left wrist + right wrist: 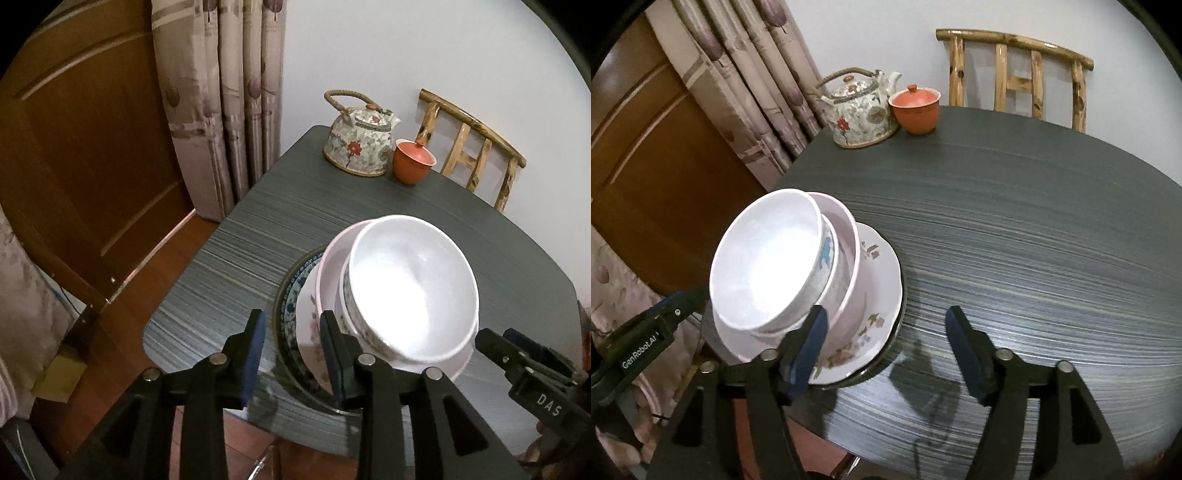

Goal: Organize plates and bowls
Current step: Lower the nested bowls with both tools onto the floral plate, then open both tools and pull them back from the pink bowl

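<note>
The left gripper (295, 354) is seen with its jaws spread apart and nothing held between them; its right finger (334, 354) stands just in front of the near-left edge of the stacked dishes, while the left finger (253, 354) hangs over bare tabletop. The right gripper (886, 350) is likewise parted and empty, with its left finger (807, 350) just in front of the stack's near edge and its right finger (966, 354) above the table surface; whether either finger touches the crockery cannot be told. The stack is placed near the front edge of the dark striped table (1034, 221). At its top a white bowl (412, 284) is nested, tilted, in a patterned bowl (827, 258) whose side shows a blue mark. These two are held inside a wider pale pink bowl (849, 229), which rests on a floral plate (879, 288) with a scalloped rim. Beneath that, a blue-patterned plate (290, 291) is visible in the left wrist view, with a dark rim under it. At the far side of the table a floral teapot (358, 144) with a woven handle is set just beside a lidded terracotta cup (412, 160). Behind the table a bamboo chair (1019, 70) is placed against the pale wall, and a patterned curtain (221, 92) hangs next to a wooden door (85, 147).
</note>
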Demonstrator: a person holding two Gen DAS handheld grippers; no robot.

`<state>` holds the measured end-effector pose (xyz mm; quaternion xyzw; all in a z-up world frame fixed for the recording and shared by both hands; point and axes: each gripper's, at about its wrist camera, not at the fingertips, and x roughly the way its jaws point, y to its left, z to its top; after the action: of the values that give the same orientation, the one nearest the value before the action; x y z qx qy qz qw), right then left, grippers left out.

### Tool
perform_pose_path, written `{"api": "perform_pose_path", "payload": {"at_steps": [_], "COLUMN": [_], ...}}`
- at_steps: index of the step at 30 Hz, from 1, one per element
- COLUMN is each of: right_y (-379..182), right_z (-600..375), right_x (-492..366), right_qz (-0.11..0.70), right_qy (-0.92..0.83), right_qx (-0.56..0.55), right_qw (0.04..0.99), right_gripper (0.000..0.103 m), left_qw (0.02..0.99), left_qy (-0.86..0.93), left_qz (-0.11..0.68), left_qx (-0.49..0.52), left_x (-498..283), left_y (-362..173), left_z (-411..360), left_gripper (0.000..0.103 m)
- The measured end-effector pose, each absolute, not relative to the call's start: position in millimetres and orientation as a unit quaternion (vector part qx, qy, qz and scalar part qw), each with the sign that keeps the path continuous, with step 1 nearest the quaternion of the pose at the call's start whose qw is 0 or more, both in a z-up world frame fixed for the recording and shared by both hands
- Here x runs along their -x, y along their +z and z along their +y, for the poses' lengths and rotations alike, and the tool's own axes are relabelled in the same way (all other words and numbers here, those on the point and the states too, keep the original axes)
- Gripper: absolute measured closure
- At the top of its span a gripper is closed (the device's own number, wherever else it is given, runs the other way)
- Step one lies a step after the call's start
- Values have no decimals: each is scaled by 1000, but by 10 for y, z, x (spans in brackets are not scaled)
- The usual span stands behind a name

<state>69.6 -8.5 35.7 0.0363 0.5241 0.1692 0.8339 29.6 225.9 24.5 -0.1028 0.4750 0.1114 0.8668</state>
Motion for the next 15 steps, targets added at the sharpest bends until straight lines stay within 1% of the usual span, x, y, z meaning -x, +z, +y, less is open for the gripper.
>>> {"api": "perform_pose_path", "payload": {"at_steps": [2,7,9,12,14,15], "right_y": [374,388,388,392,388,389], "right_z": [-131,-230,-253,-282,-275,-274], "right_x": [-619,-454,-388,-269,-208,-182], "right_qz": [517,504,500,493,493,493], "right_qy": [168,172,171,175,179,181], "right_qx": [-33,-36,-36,-35,-31,-31], "right_qw": [839,846,848,851,851,850], "right_gripper": [34,31,25,21,20,18], "left_qw": [869,872,871,872,872,873], "left_qy": [111,104,100,97,98,98], "left_qz": [472,470,472,473,472,471], "left_qx": [93,92,91,86,83,82], "left_x": [-220,-57,-17,63,101,118], "left_y": [251,237,225,229,231,234], "left_z": [2219,2101,2046,1948,1893,1868], "left_gripper": [69,68,68,68,65,63]}}
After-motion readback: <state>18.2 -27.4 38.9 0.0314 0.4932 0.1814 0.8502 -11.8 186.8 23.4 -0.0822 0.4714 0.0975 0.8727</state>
